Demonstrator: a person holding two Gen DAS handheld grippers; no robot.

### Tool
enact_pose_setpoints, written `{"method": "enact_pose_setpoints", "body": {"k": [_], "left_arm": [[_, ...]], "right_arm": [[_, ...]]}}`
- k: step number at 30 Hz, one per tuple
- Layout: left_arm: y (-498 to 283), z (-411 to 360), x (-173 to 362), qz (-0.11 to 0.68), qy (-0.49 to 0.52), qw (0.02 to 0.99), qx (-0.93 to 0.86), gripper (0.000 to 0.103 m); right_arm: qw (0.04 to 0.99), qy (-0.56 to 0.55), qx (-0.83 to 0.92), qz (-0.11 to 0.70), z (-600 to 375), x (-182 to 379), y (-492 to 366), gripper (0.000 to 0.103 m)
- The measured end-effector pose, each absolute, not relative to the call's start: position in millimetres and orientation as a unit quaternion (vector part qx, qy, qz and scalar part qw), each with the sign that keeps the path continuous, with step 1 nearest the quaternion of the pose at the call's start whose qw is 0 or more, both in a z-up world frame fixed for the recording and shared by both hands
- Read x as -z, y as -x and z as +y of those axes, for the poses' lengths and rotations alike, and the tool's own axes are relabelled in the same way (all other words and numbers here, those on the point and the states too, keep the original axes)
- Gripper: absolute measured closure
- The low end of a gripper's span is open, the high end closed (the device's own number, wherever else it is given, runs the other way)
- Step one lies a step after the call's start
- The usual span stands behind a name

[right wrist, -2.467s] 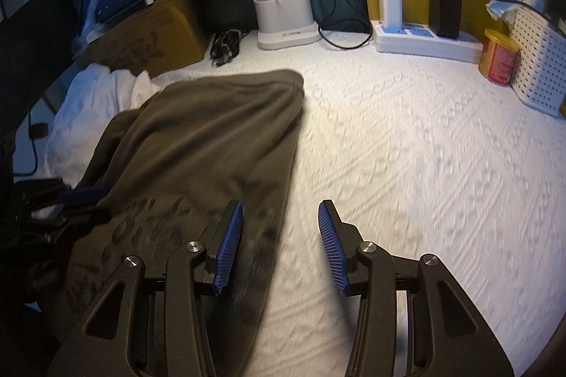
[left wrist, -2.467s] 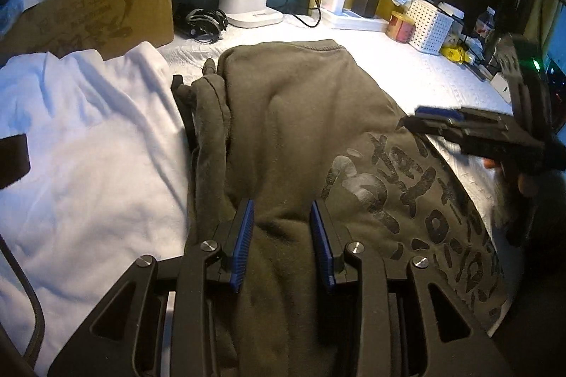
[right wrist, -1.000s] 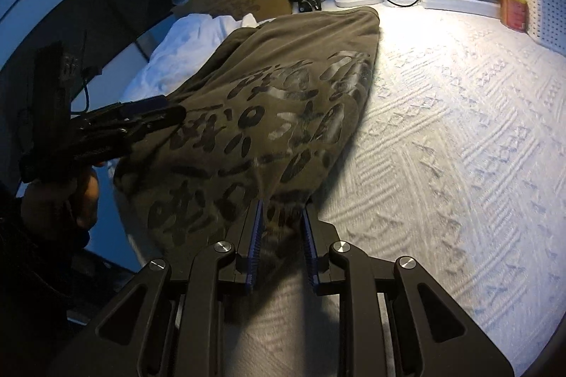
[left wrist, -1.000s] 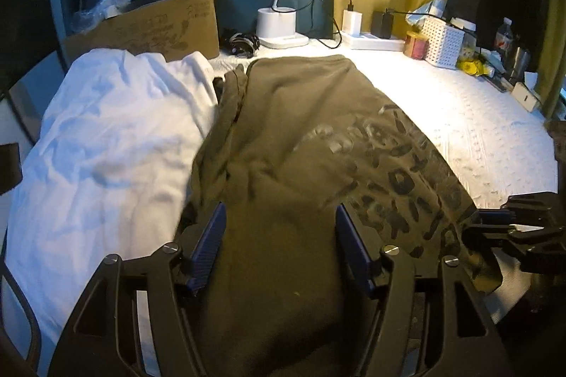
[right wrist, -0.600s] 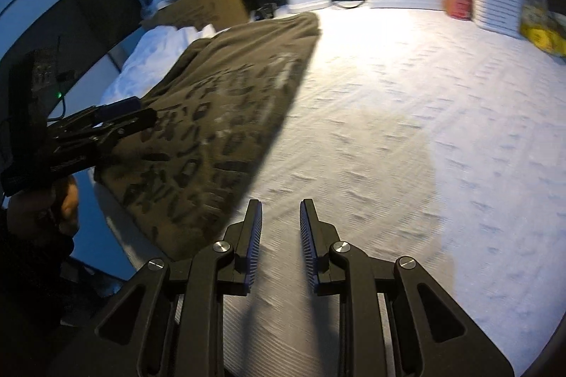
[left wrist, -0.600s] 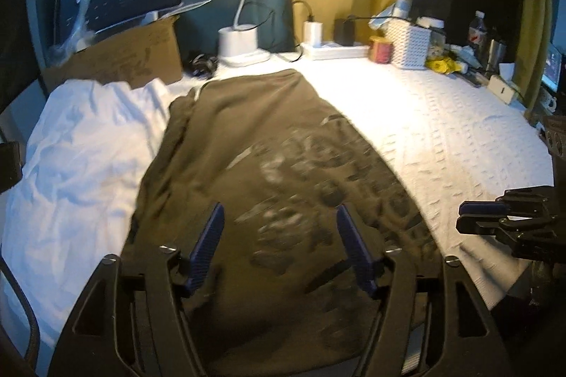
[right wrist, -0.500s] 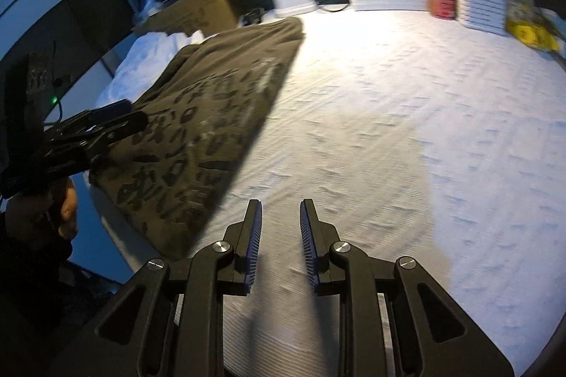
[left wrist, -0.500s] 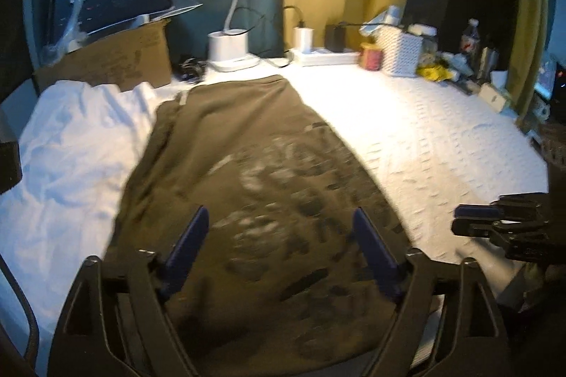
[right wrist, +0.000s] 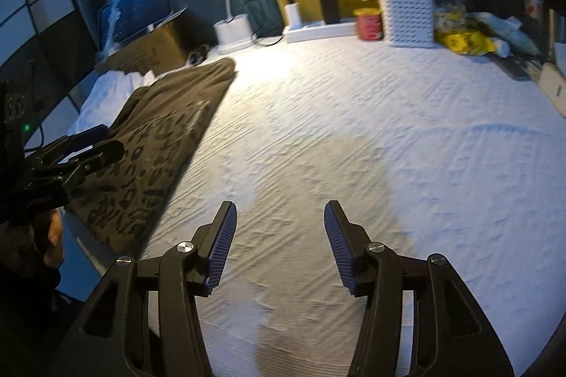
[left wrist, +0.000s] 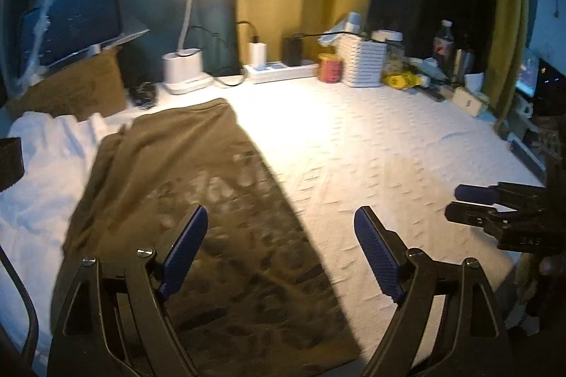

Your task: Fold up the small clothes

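— Can the print on the olive garment [left wrist: 198,217] be read?
— No, too blurred. It lies flat along the bed's [right wrist: 353,136] left edge.
— The tools?
— Left gripper [left wrist: 279,253] spread wide, empty; right gripper [right wrist: 279,242] just opening, nothing between.

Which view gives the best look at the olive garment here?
The left wrist view: the olive garment fills the lower left, running from its far hem to the near edge, beside the white cloth. The right wrist view shows the garment only at the left margin, smaller and oblique, partly behind the left gripper.
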State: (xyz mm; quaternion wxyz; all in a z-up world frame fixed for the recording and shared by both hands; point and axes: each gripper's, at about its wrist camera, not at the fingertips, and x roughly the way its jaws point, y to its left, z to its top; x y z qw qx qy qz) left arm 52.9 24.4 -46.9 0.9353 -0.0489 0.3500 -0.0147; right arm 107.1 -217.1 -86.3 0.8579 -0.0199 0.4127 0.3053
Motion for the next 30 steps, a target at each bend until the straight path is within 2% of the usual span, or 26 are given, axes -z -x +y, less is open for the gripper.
{"method": "enact_pose_setpoints", "body": {"k": [5,13,17,21,30], "left_arm": [[-55.2,8.8,27.8,0.318,0.04,0.946,0.052,0.018],[-54.8,-10.5,0.7,0.272,0.007,0.96,0.063,0.018],[-52.1,-7.4,-13.2,0.247,0.016,0.967,0.056,0.018],[-47.3,-2.1,-24.7,0.225,0.018,0.974,0.038,0.008],[-27.9,0.7,-53.1,0.16,-0.012,0.987,0.0,0.007]], "right_arm": [[0.874,0.018,-0.282,0.396,-239.1,71.0,-113.1,0.042],[0.897,0.028,-0.256,0.358,-258.3,41.8,-114.1,0.041],[0.908,0.029,-0.243,0.339,-267.7,26.6,-111.2,0.037],[0.921,0.028,-0.23,0.312,-278.6,7.0,-106.6,0.037],[0.945,0.038,-0.21,0.246,-291.5,-39.2,-93.9,0.036]]}}
